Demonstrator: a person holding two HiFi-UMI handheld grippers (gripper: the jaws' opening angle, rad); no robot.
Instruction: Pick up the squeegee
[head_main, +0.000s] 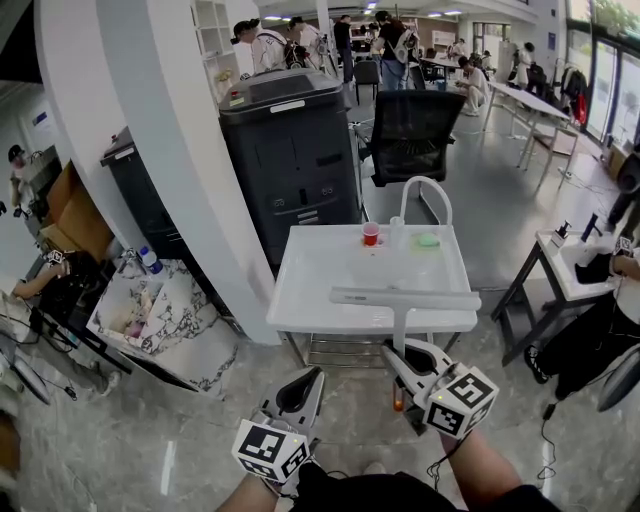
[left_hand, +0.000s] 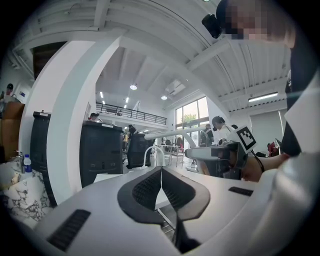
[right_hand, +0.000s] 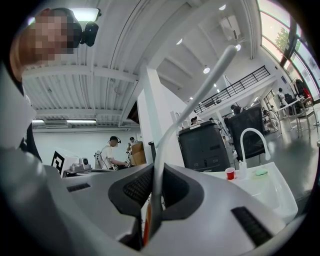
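squeegee (head_main: 405, 298) handle clamped between right gripper (head_main: 397, 353) jaws | left gripper (head_main: 308, 378) jaws together

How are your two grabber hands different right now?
The right gripper is shut on the handle of the squeegee; the left gripper holds nothing. The right gripper's jaws are kept slightly apart by that handle; the left gripper's jaws meet. Both are closed and point toward the white table.

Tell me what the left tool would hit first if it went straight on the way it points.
Probably the near rim of the white sink table, by its left corner: the shut, empty left tool aims at it. Depth is unclear, so it could pass just below.
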